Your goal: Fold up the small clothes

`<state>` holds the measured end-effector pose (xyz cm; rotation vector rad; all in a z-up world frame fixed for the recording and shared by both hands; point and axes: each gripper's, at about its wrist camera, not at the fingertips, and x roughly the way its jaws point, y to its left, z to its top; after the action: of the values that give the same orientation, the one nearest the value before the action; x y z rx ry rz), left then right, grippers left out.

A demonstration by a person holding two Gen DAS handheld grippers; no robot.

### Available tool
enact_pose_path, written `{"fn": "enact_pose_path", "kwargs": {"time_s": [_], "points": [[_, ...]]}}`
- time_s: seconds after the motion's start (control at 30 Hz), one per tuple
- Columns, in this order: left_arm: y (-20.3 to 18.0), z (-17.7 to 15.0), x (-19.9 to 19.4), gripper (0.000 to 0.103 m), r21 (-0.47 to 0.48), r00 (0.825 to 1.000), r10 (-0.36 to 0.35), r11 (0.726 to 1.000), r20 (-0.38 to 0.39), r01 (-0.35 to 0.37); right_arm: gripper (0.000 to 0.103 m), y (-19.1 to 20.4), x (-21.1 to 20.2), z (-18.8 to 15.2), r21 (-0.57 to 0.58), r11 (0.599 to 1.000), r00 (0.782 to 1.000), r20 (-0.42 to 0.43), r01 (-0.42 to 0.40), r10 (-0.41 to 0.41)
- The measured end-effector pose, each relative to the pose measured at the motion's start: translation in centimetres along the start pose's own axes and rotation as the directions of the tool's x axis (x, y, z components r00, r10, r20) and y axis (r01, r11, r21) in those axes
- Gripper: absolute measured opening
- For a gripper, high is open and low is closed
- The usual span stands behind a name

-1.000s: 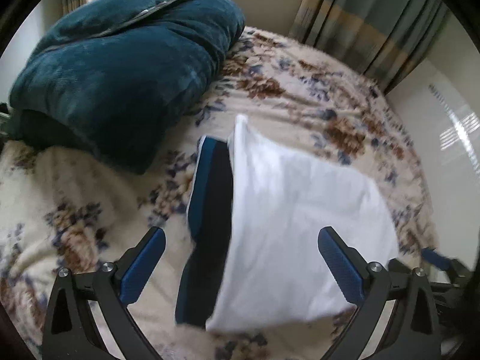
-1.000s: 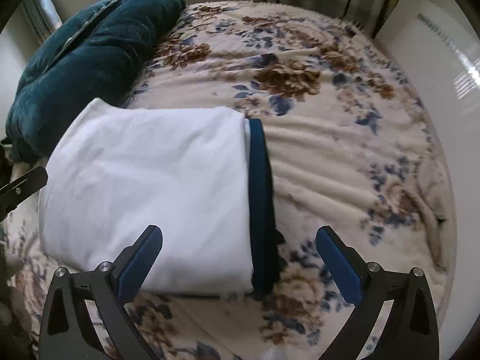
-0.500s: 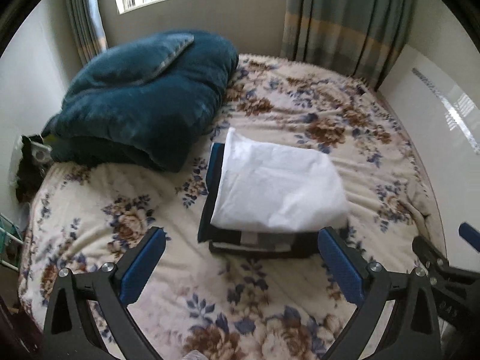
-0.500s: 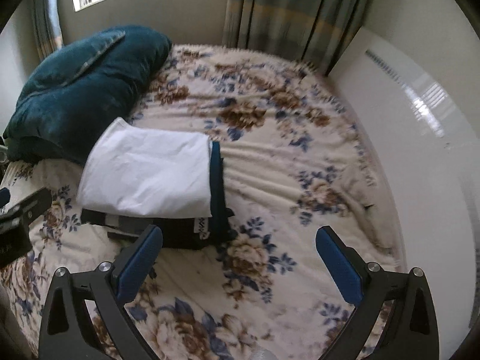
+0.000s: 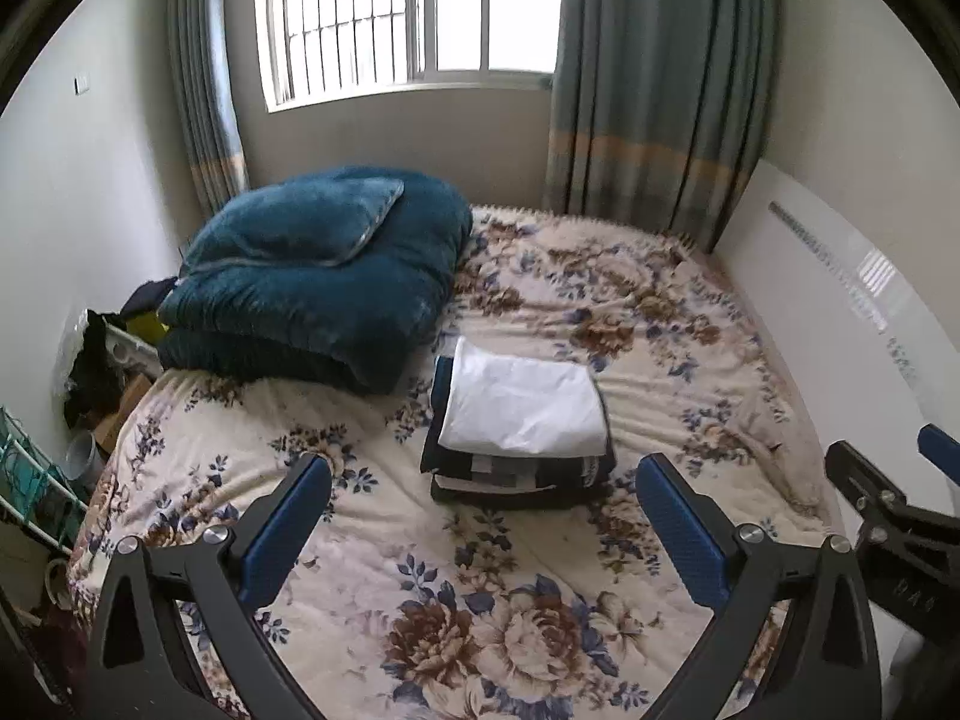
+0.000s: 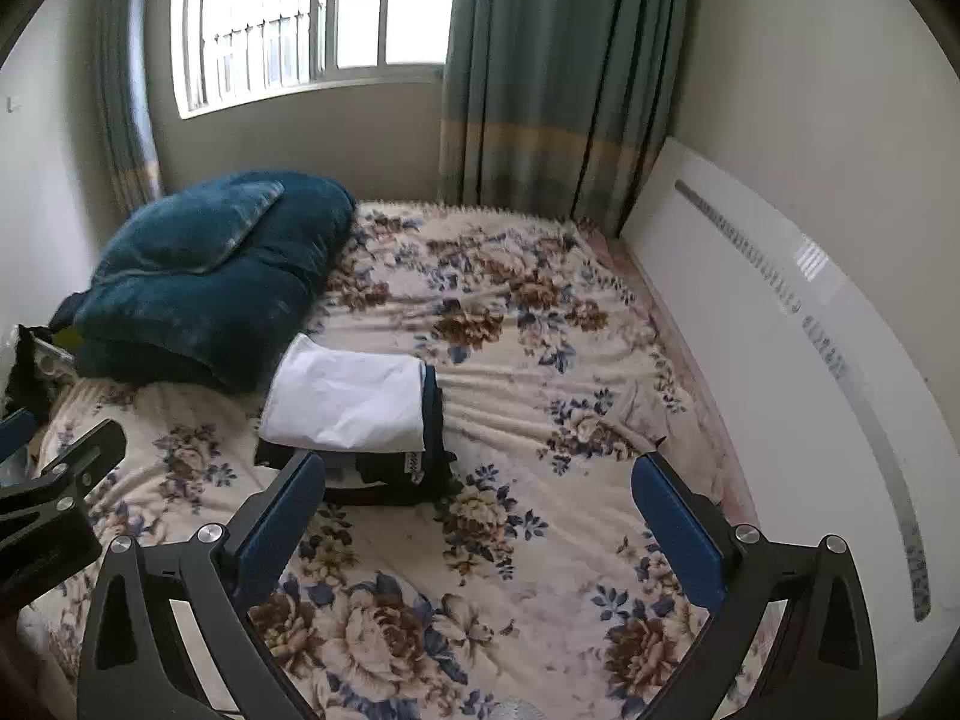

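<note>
A folded white garment (image 5: 525, 411) lies on top of a small stack of folded dark clothes (image 5: 516, 477) in the middle of the floral bed (image 5: 456, 588). The white garment (image 6: 351, 399) and the dark stack (image 6: 390, 471) also show in the right wrist view. My left gripper (image 5: 483, 525) is open and empty, held back from the stack and above the bed. My right gripper (image 6: 480, 522) is open and empty, likewise well back from the stack. Each gripper shows at the edge of the other's view.
A bulky teal folded duvet (image 5: 318, 273) sits at the bed's far left. A white panel (image 6: 798, 360) runs along the right side. A window and curtains (image 5: 654, 78) stand behind. Clutter and a rack (image 5: 36, 480) are on the floor at left.
Both grippers have pulled far back and up from the stack, which was close under them a second ago. The white garment stays on the stack. Both jaws stay open.
</note>
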<state>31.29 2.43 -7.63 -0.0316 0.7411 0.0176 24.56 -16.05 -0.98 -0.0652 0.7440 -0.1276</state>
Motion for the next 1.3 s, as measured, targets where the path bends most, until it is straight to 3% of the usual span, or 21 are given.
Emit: {"fn": "enact_pose_path", "kwargs": {"time_s": [0.27, 0.6, 1.3], "points": [[-0.3, -1.4, -6.8, 0.103, 0.012, 0.998, 0.001, 1.000, 0.059, -0.002, 0.103, -1.4, -9.6, -1.5, 0.000, 1.000, 0.996, 0.089, 0.003, -0.003], [-0.3, -4.0, -12.6, 0.103, 0.009, 0.996, -0.005, 1.000, 0.093, 0.004, 0.103, -1.7, -16.7, -3.8, -0.015, 1.000, 0.989, 0.148, -0.005, 0.007], [0.3, -5.7, -14.7, 0.103, -0.001, 0.994, 0.017, 1.000, 0.113, -0.017, 0.103, -1.4, -19.7, -5.2, -0.004, 1.000, 0.985, 0.170, -0.008, 0.008]]}}
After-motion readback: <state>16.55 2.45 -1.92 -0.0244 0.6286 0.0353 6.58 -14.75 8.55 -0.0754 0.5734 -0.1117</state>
